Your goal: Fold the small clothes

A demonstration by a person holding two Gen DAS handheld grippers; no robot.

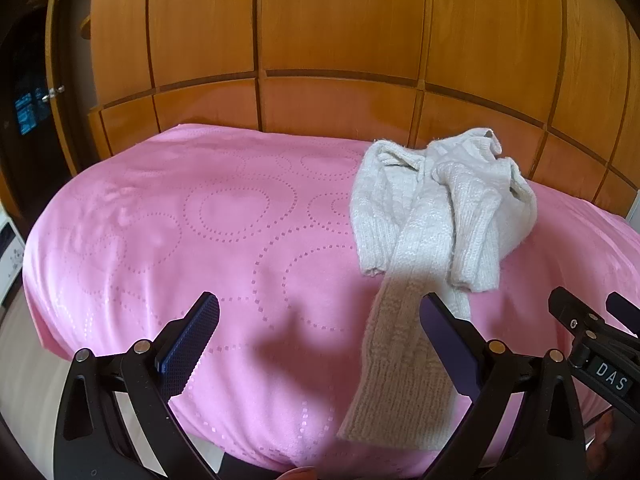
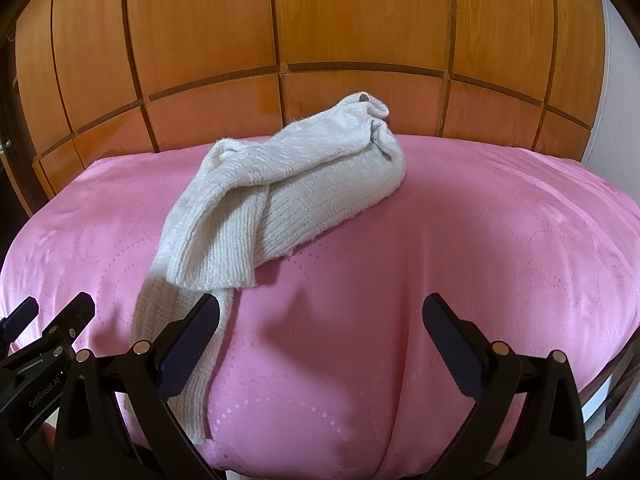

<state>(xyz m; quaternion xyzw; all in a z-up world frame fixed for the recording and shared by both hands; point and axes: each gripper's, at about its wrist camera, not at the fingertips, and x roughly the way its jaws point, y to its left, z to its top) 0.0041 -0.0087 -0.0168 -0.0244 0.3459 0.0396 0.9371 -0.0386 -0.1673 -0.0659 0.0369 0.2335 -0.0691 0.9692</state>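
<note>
A small cream knitted sweater (image 1: 436,208) lies crumpled on a pink bedspread (image 1: 200,220), with one long part stretched toward the near edge. In the right wrist view the sweater (image 2: 288,188) is bunched in the middle of the bedspread (image 2: 460,240). My left gripper (image 1: 320,340) is open and empty above the near edge, its right finger beside the stretched part. My right gripper (image 2: 320,340) is open and empty, its left finger over the stretched part. The right gripper also shows in the left wrist view (image 1: 588,320), and the left gripper in the right wrist view (image 2: 48,320).
A wooden panelled wardrobe (image 1: 340,40) stands right behind the bed. A dark doorway (image 1: 28,112) and a white appliance (image 1: 10,248) are at the left. A white wall (image 2: 616,92) is at the right.
</note>
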